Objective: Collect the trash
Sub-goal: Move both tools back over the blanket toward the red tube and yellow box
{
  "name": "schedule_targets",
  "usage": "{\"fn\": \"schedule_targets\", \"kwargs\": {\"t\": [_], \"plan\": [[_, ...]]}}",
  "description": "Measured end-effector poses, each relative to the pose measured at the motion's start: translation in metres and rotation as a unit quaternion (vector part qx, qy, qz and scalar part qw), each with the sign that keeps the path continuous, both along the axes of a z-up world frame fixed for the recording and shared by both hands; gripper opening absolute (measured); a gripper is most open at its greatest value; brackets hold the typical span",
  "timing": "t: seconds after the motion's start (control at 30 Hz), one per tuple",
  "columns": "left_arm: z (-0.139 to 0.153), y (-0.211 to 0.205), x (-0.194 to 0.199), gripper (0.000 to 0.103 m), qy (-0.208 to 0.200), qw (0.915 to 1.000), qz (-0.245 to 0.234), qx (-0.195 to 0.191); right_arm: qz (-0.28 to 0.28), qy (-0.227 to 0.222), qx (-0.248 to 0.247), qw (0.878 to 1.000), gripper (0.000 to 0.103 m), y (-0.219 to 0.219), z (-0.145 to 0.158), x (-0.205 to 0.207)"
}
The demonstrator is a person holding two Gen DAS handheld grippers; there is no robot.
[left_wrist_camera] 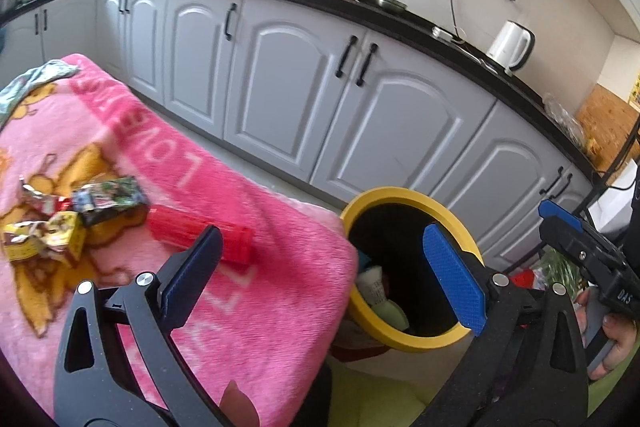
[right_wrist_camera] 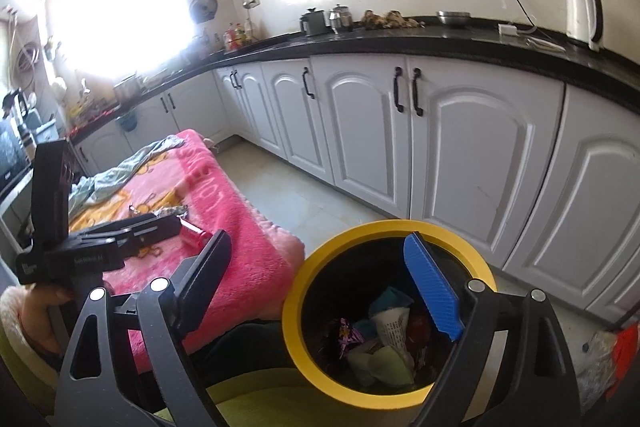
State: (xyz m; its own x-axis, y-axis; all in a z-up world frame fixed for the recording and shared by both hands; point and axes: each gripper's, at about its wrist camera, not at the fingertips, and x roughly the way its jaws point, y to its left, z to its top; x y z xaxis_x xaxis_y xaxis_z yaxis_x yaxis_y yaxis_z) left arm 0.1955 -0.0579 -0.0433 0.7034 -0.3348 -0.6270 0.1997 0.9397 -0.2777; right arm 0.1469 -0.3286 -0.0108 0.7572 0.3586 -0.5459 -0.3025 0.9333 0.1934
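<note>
Left wrist view: the left claw [left_wrist_camera: 324, 275] stands wide, with nothing between its blue pads. Its left finger hangs over the pink blanket [left_wrist_camera: 280, 267] and its right finger over the mouth of the yellow-rimmed bin [left_wrist_camera: 404, 197]. On the blanket, at about nine o'clock from the claw, lies a red tube [left_wrist_camera: 200, 239], its near end partly hidden by the left finger. Further toward nine o'clock sits a heap of crumpled wrappers [left_wrist_camera: 76, 215], touching one another, just beside the tube's far end. The bin stands against the blanket's edge at about three o'clock from the tube; pale scraps show inside it. At the frame's three o'clock edge the right claw [left_wrist_camera: 560, 215] pokes in, held by a hand [left_wrist_camera: 608, 343]; from this side its gap cannot be judged. A white kettle [left_wrist_camera: 510, 45] stands on the black bench [left_wrist_camera: 400, 19] at one o'clock.

Right wrist view: the right claw [right_wrist_camera: 320, 275] is wide and holds nothing, its right finger over the bin [right_wrist_camera: 384, 227], which sits at five o'clock in the frame. Inside the bin lie crumpled trash pieces [right_wrist_camera: 384, 339]: a purple wrapper, white paper, pale green bits. At nine o'clock the left claw [right_wrist_camera: 160, 223] reaches over the blanket [right_wrist_camera: 240, 247], gripped by a hand [right_wrist_camera: 36, 323] in a fluffy cuff. The red tube [right_wrist_camera: 196, 233] lies just past it. A grey-green cloth [right_wrist_camera: 116, 175] lies crumpled at the blanket's far end.
</note>
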Motion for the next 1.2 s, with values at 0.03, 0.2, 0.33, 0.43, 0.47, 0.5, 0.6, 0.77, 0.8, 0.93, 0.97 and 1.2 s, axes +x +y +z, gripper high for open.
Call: {"fn": "schedule_targets", "kwargs": {"t": [0.03,0.2,0.33,0.43,0.47,0.5,0.6,0.77,0.8,0.93,0.97,1.2], "plan": [[0.001,0.005,-0.001,0.092,-0.002,1.0,0.006,0.0,0.004,-0.001,-0.003,1.0,0.085,0.004,0.001,-0.001],[0.007,0.032,-0.007,0.092,-0.009,0.9995,0.028,-0.008,0.025,-0.007,-0.02,0.999,0.085,0.025,0.004,-0.004],[0.012,0.049,-0.012,0.092,-0.015,0.9988,0.044,-0.017,0.046,-0.012,-0.034,0.998,0.086,0.044,0.005,-0.007],[0.014,0.061,-0.016,0.092,-0.019,0.9981,0.056,-0.018,0.063,-0.014,-0.043,0.997,0.086,0.06,0.006,-0.009],[0.015,0.065,-0.017,0.092,-0.02,0.9978,0.06,-0.019,0.066,-0.014,-0.044,0.997,0.086,0.063,0.006,-0.01],[0.015,0.068,-0.018,0.092,-0.02,0.9976,0.063,-0.019,0.072,-0.014,-0.047,0.996,0.086,0.069,0.006,-0.01],[0.015,0.081,-0.022,0.092,-0.021,0.9966,0.077,-0.02,0.085,-0.015,-0.051,0.995,0.086,0.081,0.006,-0.011],[0.014,0.104,-0.026,0.092,-0.019,0.9942,0.102,-0.027,0.107,-0.012,-0.055,0.993,0.086,0.102,0.005,-0.009],[0.014,0.108,-0.027,0.092,-0.019,0.9938,0.106,-0.028,0.11,-0.011,-0.057,0.992,0.086,0.105,0.004,-0.008],[0.013,0.123,-0.03,0.092,-0.017,0.992,0.121,-0.034,0.126,-0.01,-0.061,0.99,0.086,0.123,0.003,-0.007],[0.013,0.126,-0.031,0.092,-0.016,0.9916,0.124,-0.034,0.131,-0.011,-0.064,0.989,0.086,0.128,0.003,-0.007],[0.008,0.15,-0.035,0.092,-0.009,0.9884,0.146,-0.042,0.155,-0.013,-0.074,0.985,0.086,0.16,0.0,-0.003]]}}
